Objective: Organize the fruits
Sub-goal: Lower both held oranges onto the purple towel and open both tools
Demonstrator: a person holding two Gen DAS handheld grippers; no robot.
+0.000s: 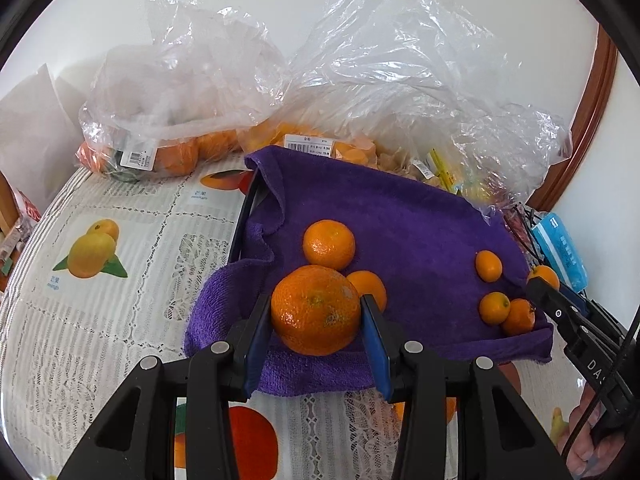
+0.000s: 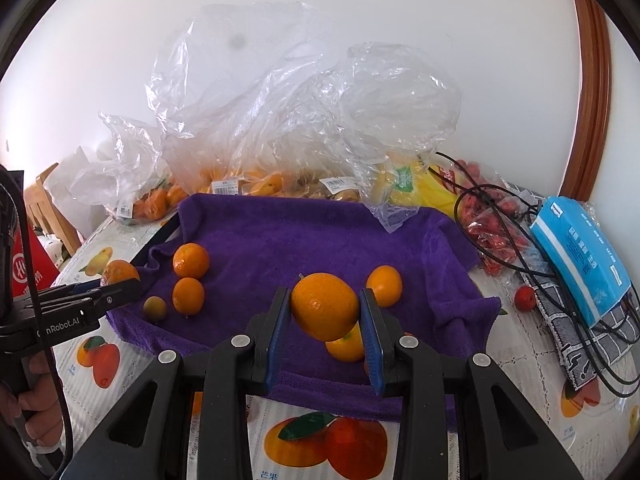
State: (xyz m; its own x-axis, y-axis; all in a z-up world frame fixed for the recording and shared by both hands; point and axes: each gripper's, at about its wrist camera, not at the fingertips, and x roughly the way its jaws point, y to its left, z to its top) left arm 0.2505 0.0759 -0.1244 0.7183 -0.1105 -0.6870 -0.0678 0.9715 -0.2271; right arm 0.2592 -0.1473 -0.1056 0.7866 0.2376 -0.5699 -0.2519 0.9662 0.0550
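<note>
My left gripper (image 1: 316,320) clamps a mandarin (image 1: 316,309); right gripper (image 2: 325,316) grips a kumquat (image 2: 324,306), probably lifted. I lower both gently onto purple towel (image 1: 400,216), sorted by size.

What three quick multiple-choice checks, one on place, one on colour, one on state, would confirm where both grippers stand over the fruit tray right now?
1. Where do the small kumquats lie?
A. on the tablecloth
B. on the right part of the towel, seen from the left wrist
C. inside a plastic bag

2. What colour is the towel lining the tray?
A. purple
B. green
C. white

3. What is the left gripper doing?
A. open and empty
B. gripping the towel
C. shut on the large tangerine

Key: 1 B, three small fruits cluster there, apart from the two tangerines at centre. 2 A, the cloth is purple in both views. 3 C, both blue pads press the fruit's sides; the right gripper likewise holds a kumquat.
</note>
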